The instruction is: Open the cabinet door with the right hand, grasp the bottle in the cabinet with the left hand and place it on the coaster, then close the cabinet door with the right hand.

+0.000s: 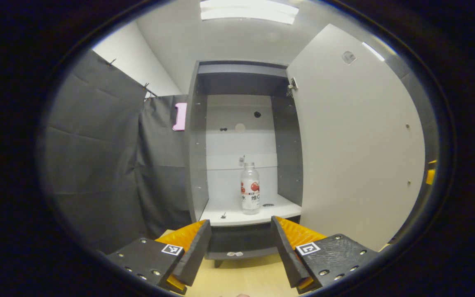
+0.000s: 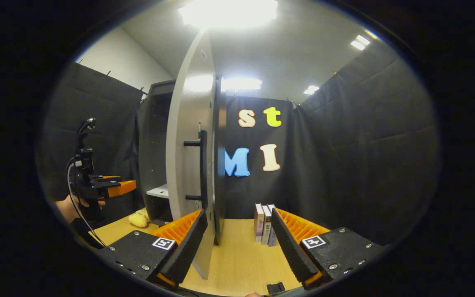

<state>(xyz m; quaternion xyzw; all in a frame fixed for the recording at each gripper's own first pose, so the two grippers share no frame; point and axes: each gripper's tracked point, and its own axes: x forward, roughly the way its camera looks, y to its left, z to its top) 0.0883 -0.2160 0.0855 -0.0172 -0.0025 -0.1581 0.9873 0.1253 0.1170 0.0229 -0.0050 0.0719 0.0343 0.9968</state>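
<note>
My left gripper (image 1: 241, 231) sits low w/ jaws spread wide and nothing between them, hovering over the wooden table (image 1: 241, 280) just short of the cabinet (image 1: 196, 165). Right gripper (image 2: 237, 231) also has jaws apart and empty; the door's edge runs between its fingers but neither one presses it, as far as I can tell.

Door (image 1: 357, 144) is swung fully open, so step in hand looks like the reach for the bottle (image 1: 250, 187). It stands upright on the cabinet's white shelf (image 1: 229, 214), roughly centred, a bit back from the front lip, well apart from my fingers.

To do it well I'd go straight in, level, lifting enough to clear the shelf lip, keep jaws wide till the body sits between them, and close mid-body below the cap. Clear plastic, prob. light and tippy, so no nudging.

Further off in the right gripper view: handle (image 2: 201, 169) on the door face, books (image 2: 264, 222) on the table, left gripper (image 2: 118, 187) held by a hand (image 2: 70, 206). Can't see the coaster.
</note>
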